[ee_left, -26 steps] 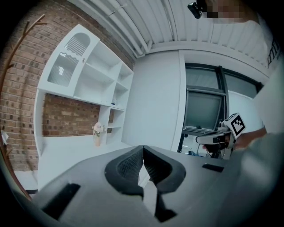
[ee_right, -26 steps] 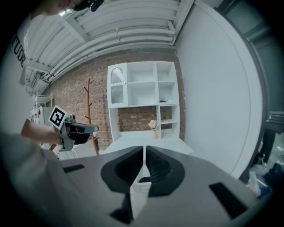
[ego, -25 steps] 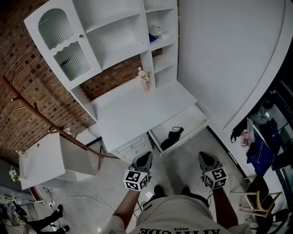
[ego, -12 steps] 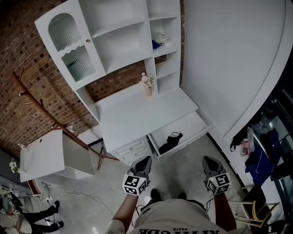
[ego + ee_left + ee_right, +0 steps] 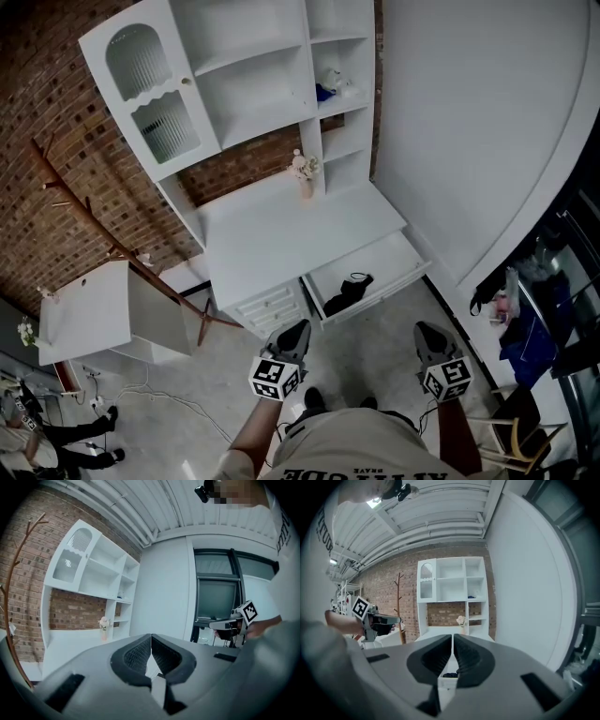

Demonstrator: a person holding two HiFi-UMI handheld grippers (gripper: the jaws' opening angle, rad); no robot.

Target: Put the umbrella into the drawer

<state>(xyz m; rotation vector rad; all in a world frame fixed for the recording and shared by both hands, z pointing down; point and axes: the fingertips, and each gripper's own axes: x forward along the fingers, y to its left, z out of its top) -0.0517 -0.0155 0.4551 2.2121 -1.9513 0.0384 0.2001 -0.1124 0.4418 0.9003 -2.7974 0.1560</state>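
A black folded umbrella (image 5: 345, 292) lies inside the open drawer (image 5: 388, 261) of the white desk (image 5: 281, 234), seen from the head view. My left gripper (image 5: 292, 335) is held in the air in front of the desk's small drawers, shut and empty. The right gripper (image 5: 427, 338) hangs level with it, to the right of the open drawer, also shut with nothing in it. In the left gripper view the jaws (image 5: 151, 637) meet, and the right gripper (image 5: 236, 623) shows beside them. In the right gripper view, a dark bit of the umbrella (image 5: 450, 674) shows below the closed jaws (image 5: 453, 638).
A white hutch (image 5: 234, 84) with shelves stands on the desk, and a small flower vase (image 5: 305, 174) sits by it. A wooden coat rack (image 5: 103, 234) and a low white cabinet (image 5: 84, 314) stand left. A chair (image 5: 525, 422) and bags are at the right.
Both grippers have risen a little and stayed shut. The head view has drawn back, so more of the hutch shows. The umbrella has not moved in the drawer.
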